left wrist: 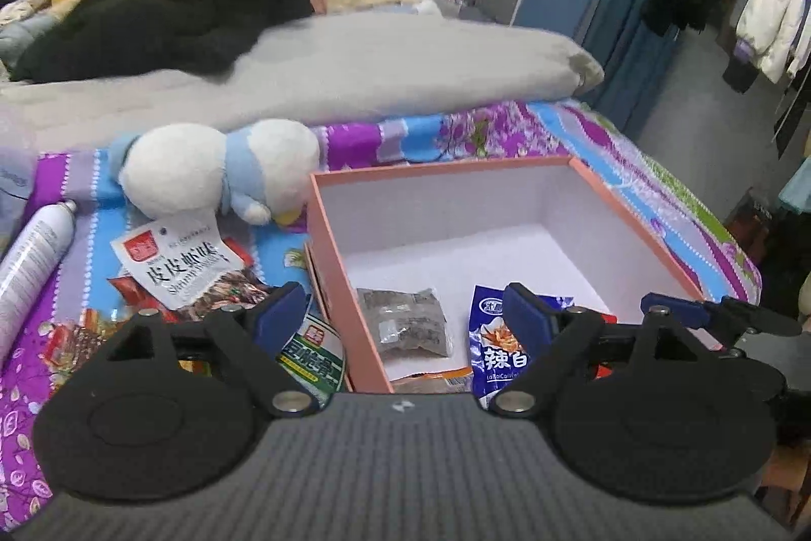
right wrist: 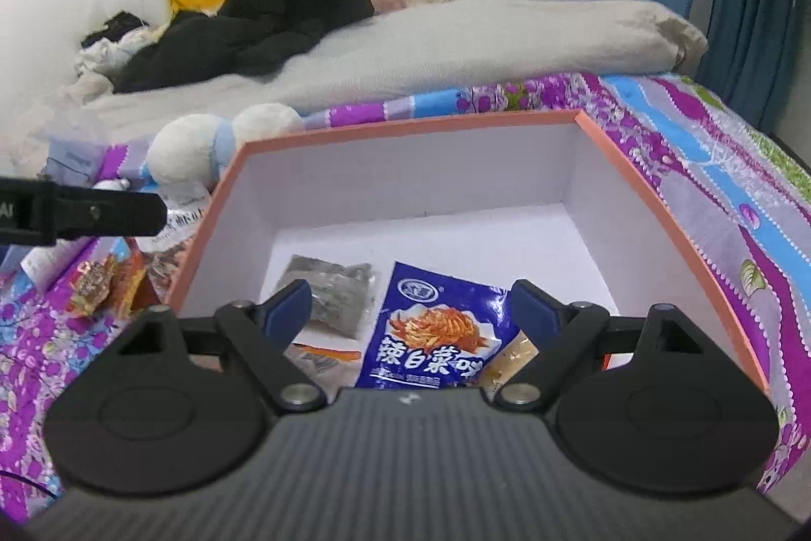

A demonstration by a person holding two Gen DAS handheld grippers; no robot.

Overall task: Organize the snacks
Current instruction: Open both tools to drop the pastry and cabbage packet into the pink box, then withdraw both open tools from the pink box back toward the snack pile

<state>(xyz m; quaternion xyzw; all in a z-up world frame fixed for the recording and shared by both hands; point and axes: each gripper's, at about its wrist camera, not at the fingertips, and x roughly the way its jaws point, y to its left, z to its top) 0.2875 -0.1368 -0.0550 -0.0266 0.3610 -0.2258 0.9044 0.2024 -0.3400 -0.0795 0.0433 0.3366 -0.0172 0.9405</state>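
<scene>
On the far left of the bed's patterned sheet (left wrist: 456, 135) lies a white spray can (left wrist: 30, 257) on its side. Beside it, loose snack packets are heaped on the sheet: a white shrimp-flavour packet (left wrist: 177, 267) on top, red wrappers (left wrist: 76, 333) under and around it, and a green-and-white packet (left wrist: 311, 358) just against the outer wall of the box. A white and blue plush toy (left wrist: 218, 166) lies behind this heap, touching the box's far left corner.

The left hand-held gripper (left wrist: 400, 313) hangs over the near left edge of the box with its jaws spread wide and nothing between the pads; the green-and-white packet shows just beyond its left finger (left wrist: 281, 313), outside the box.

The open box (left wrist: 456, 171), salmon outside and white inside, sits on the sheet. On its floor, toward the near side, lie a grey-brown translucent packet (right wrist: 329, 292) at left, a blue cabbage-flavour packet (right wrist: 436, 328) to its right, an orange-and-white packet (right wrist: 324, 356) partly under both, and a pale tan packet (right wrist: 512, 358) tucked under the blue one's right edge. The far half of the floor is bare white.

The right hand-held gripper (right wrist: 410, 313) is poised above the near part of the box, jaws wide apart and empty; the blue packet lies flat on the floor below, between its two fingers in the right wrist view, untouched by either pad.
</scene>
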